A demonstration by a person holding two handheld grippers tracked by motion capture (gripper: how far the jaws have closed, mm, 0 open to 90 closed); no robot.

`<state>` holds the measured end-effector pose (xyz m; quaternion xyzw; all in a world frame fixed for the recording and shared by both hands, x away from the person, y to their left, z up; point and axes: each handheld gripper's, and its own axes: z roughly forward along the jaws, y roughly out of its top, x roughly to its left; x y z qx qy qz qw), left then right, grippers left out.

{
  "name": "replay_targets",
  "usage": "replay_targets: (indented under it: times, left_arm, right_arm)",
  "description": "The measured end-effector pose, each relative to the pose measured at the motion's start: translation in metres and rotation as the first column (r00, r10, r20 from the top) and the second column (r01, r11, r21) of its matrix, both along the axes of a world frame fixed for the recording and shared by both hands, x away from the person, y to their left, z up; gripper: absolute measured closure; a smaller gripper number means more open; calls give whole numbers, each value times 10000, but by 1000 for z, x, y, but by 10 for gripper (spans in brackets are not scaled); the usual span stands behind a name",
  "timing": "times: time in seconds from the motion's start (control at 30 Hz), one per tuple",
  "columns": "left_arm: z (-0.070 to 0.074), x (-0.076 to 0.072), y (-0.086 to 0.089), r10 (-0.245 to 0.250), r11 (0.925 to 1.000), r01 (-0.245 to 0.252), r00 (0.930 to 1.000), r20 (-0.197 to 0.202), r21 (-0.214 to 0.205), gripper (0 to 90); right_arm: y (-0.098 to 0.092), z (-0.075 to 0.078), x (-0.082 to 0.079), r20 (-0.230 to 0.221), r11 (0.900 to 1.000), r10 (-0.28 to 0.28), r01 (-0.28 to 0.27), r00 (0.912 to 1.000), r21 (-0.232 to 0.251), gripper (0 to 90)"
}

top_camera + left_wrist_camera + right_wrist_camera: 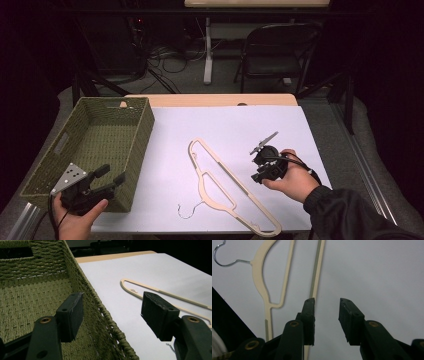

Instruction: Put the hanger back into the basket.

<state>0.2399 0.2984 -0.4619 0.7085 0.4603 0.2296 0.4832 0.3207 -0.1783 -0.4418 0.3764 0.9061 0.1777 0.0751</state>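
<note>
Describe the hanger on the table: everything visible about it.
The hanger is cream-coloured, flat and thin, likely plastic or wood, with a silver wire hook. It has curved shoulders, a long straight bottom bar with a ribbed strip along it, and an inner cut-out. It looks whole. It lies flat on the white sheet, running diagonally, hook toward the near edge, between the basket and the right gripper. That gripper's jaws sit just beside the bar with nothing between them; nothing grips the hanger.

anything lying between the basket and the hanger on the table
Nothing: the high view shows only bare white table between the woven basket and the cream hanger; the left gripper view shows likewise.
</note>
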Motion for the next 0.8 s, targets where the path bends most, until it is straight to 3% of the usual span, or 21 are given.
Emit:
replay_targets:
  times: [0.17, 0.5, 0.63, 0.67, 0.73, 0.8]
  left_arm:
    - [0, 0, -1, -20, 10000, 20, 10000, -7, -25, 340]
    - [-1, 1, -3, -93, 10000, 93, 9999, -45, 13, 340]
    - [-1, 1, -3, -125, 9999, 125, 9999, -55, 14, 340]
    - [-1, 1, -4, -124, 9999, 124, 9999, -27, 25, 340]
    - [0, 1, -4, -125, 9999, 125, 9999, -6, 12, 340]
    - [0, 1, -4, -151, 9999, 151, 9999, 7, 0, 340]
  right_arm:
    - [15, 0, 4, -42, 9999, 145, -145, 9999, -60, 611]
    - [38, -9, 13, -488, 9997, -229, 225, 9985, -88, 575]
    - [46, -13, 15, -1036, 9986, -529, 532, 9932, 4, 611]
    - [50, -13, 17, -1088, 9985, -477, 443, 9929, -337, 629]
    - [54, -17, 17, -1252, 9983, -550, 521, 9906, -264, 636]
    - [61, -20, 18, -1360, 9972, -456, 369, 9897, -658, 662]
